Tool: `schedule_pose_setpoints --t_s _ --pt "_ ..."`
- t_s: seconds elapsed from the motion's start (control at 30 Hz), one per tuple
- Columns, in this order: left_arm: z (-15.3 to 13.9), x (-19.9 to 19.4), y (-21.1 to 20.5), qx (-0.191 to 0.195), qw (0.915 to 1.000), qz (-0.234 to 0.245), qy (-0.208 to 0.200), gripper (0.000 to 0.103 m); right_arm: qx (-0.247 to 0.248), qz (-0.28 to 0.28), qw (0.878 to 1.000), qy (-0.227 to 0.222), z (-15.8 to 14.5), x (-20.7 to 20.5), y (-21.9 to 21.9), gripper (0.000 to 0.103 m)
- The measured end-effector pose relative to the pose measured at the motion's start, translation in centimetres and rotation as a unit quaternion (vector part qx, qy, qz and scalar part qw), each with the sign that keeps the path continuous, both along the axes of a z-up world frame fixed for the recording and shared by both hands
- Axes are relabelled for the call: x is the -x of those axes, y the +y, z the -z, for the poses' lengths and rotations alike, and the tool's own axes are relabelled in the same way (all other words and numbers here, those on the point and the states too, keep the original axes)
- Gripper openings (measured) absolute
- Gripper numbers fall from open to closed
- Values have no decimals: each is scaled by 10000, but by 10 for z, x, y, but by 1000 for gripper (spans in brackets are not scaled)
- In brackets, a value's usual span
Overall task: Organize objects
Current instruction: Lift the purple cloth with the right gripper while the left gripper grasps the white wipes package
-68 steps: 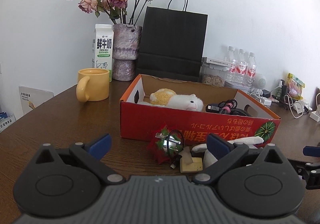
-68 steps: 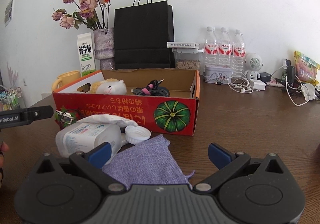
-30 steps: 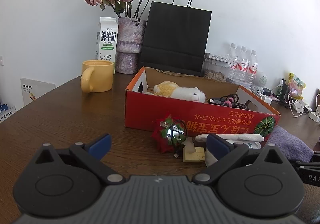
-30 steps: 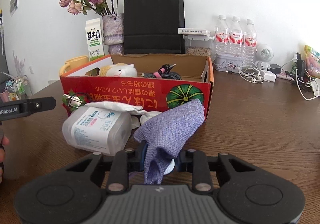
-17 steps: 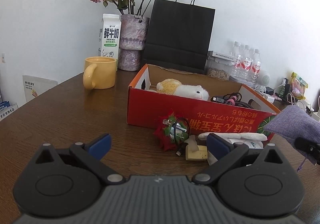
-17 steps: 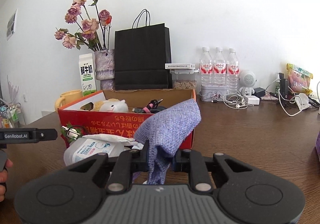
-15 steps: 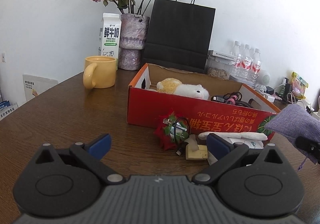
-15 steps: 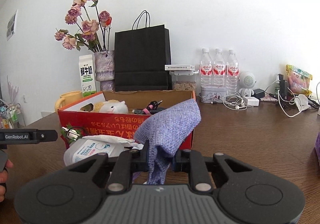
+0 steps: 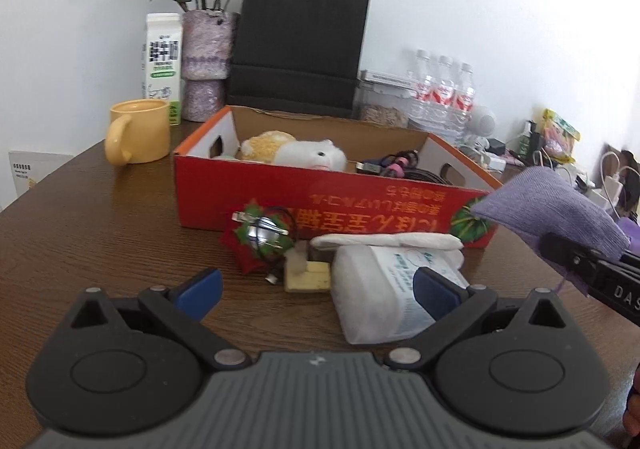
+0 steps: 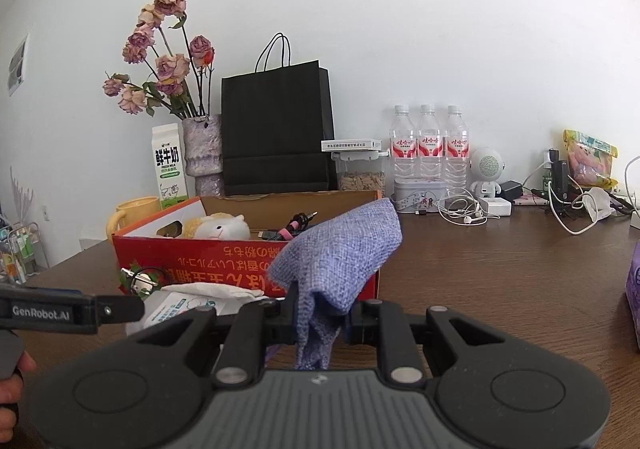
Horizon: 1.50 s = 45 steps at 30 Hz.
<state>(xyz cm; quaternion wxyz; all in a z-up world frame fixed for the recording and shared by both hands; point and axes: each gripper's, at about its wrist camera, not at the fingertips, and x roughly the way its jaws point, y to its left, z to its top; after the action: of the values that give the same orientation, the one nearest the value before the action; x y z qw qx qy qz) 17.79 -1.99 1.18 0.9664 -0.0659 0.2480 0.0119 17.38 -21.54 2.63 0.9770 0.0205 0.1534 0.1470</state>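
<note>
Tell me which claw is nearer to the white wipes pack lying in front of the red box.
Left. The left claw is open right at the white wipes pack, one finger overlapping it. The right claw, shut on the purple cloth, sits off to its side.

it looks like a lived-in home or small office room: a wooden counter (image 10: 500, 269) against a plain white wall, crowded with a vase of dried roses (image 10: 202, 149), a milk carton (image 10: 170, 165), a yellow mug (image 9: 138, 131), water bottles (image 10: 430, 141), chargers and earphones (image 10: 464, 209).
</note>
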Motion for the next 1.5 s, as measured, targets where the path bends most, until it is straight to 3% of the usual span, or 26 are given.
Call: schedule_pose_setpoints --t_s 0.27,0.6,0.77,0.87,0.9,1.5 --pt "0 -19 -37 -98 9995 177 249 103 -203 -4 9998 -89 -1 3 -6 17" --pt "6 -46 -58 -325 9978 -122 565 103 -389 -43 9992 -127 -2 5 -11 17" --pt "17 -54 -65 -230 9970 -325 667 103 -419 -81 9990 -141 -2 5 -11 17" --pt "18 -55 -66 -264 9972 -386 587 100 -443 -91 9989 -153 -2 6 -11 17" --pt "18 -54 -65 -254 9972 -391 577 88 -446 -91 9988 -159 -2 6 -11 17" --pt "5 -5 -36 71 9993 -349 -59 85 -457 -84 9988 -155 -3 6 -11 17"
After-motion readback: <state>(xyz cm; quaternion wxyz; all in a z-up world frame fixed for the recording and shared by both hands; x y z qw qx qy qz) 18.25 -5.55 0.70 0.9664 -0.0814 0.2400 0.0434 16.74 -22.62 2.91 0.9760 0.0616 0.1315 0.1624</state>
